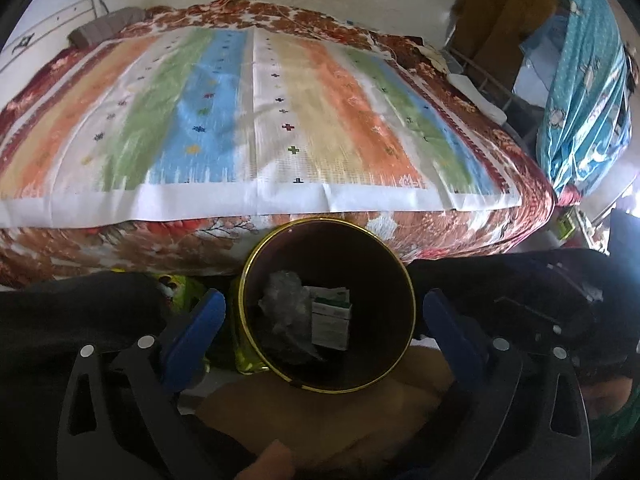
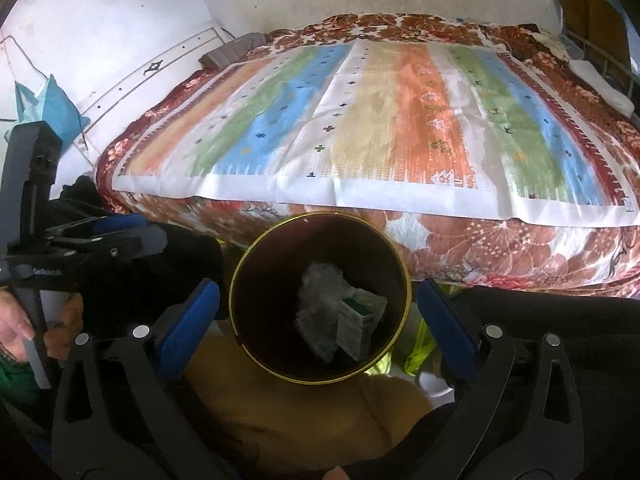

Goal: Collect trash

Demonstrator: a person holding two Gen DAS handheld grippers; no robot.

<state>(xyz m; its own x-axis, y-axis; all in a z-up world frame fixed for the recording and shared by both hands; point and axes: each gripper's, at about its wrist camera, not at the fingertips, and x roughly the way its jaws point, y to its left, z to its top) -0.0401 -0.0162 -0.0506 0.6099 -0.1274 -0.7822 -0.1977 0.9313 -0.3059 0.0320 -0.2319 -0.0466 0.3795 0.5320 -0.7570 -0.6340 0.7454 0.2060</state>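
Observation:
A dark round bin with a gold rim (image 1: 256, 256) stands on the floor against the bed; it also shows in the right wrist view (image 2: 240, 264). Inside lie a crumpled clear plastic wrapper (image 1: 282, 296) and a small white-and-green carton (image 1: 330, 320); the right wrist view shows the wrapper (image 2: 320, 284) and carton (image 2: 354, 324) too. My left gripper (image 1: 324, 316) is open and empty, its blue pads either side of the bin above it. My right gripper (image 2: 318, 310) is open and empty in the same stance. The left gripper body shows at the left of the right wrist view.
A bed with a striped multicolour sheet (image 1: 256, 112) over a floral brown cover (image 2: 500, 248) fills the space behind the bin. A yellow-green wrapper (image 1: 244, 356) lies on the floor beside the bin. A blue curtain (image 1: 584, 92) hangs at the right. My tan trousers (image 2: 300, 408) are below.

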